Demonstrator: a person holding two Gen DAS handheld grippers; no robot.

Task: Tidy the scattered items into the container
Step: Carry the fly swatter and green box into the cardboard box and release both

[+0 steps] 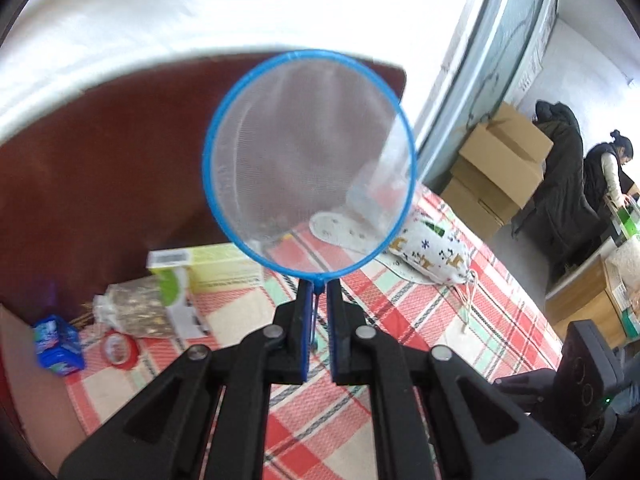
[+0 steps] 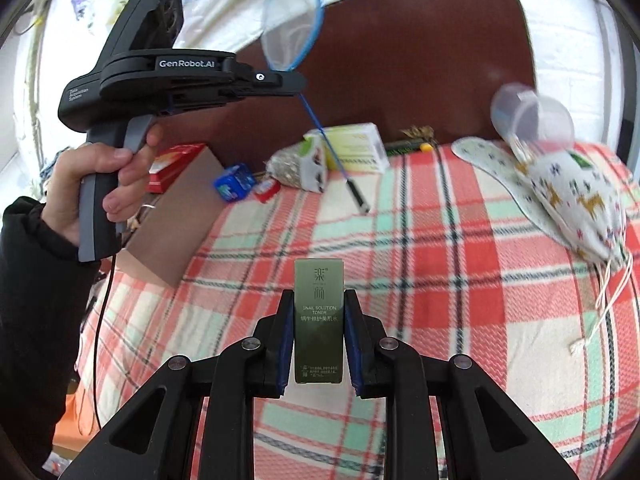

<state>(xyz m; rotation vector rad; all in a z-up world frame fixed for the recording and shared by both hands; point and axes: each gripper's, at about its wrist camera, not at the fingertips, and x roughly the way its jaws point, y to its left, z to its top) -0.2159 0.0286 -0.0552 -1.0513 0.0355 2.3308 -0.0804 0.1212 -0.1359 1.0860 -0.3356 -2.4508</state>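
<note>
A red, green and white plaid blanket fills the lower half of both views, with a brown cardboard box at its left edge in the right wrist view. Towards the upper right lies a white fabric drawstring pouch printed with reindeer. The left gripper pinches the thin handle of a round blue-rimmed mesh net raised mid-frame, while the right gripper clamps a small olive-green toner carton at bottom centre.
</note>
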